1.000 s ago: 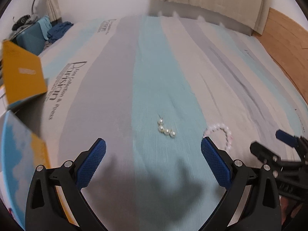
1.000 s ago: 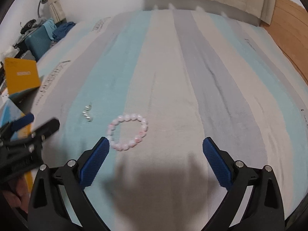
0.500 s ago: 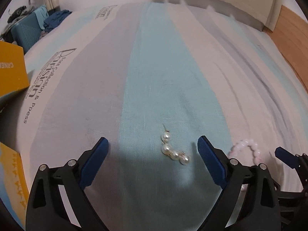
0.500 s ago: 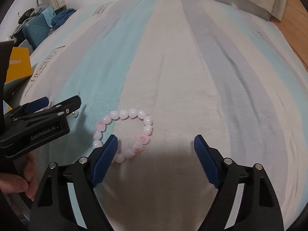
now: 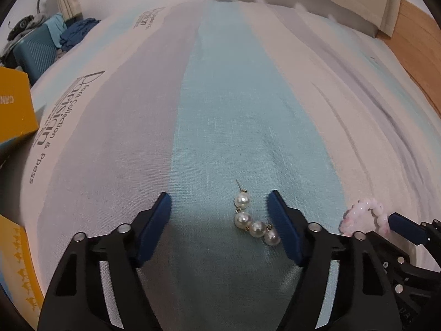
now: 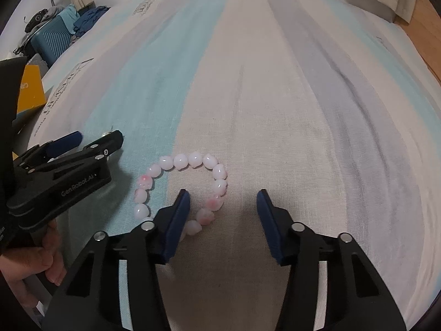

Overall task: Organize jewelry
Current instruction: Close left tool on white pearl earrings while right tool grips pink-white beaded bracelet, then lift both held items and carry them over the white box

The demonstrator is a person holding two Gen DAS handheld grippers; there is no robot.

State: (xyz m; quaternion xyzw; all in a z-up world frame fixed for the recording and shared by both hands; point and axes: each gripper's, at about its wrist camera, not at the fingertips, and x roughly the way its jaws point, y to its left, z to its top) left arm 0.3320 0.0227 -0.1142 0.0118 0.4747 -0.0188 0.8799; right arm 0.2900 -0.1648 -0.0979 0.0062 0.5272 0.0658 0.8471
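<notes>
A pearl earring [image 5: 249, 218], a short string of white pearls with a thin post, lies on the teal stripe of the bed cover [image 5: 220, 96]. My left gripper [image 5: 219, 201] stands low over it, jaws closing, with the pearls between the pads near the right one and no pad pressing. A pink bead bracelet [image 6: 195, 159] lies on the beige stripe. My right gripper [image 6: 222, 198] straddles its right side, jaws closing, the left finger inside the ring and nothing gripped. The bracelet [image 5: 363, 212] also shows at the right of the left wrist view.
A yellow box [image 5: 13, 104] and a second yellow and blue box [image 5: 16, 262] sit at the bed's left edge. A teal suitcase [image 5: 35, 52] with clothes stands behind. Wooden floor [image 5: 413, 41] runs along the right. A hand [image 6: 33, 262] holds the left gripper.
Both grippers have come down close to the bed cover. Their jaws have narrowed, the left around the pearl earring and the right around one side of the pink bracelet.
</notes>
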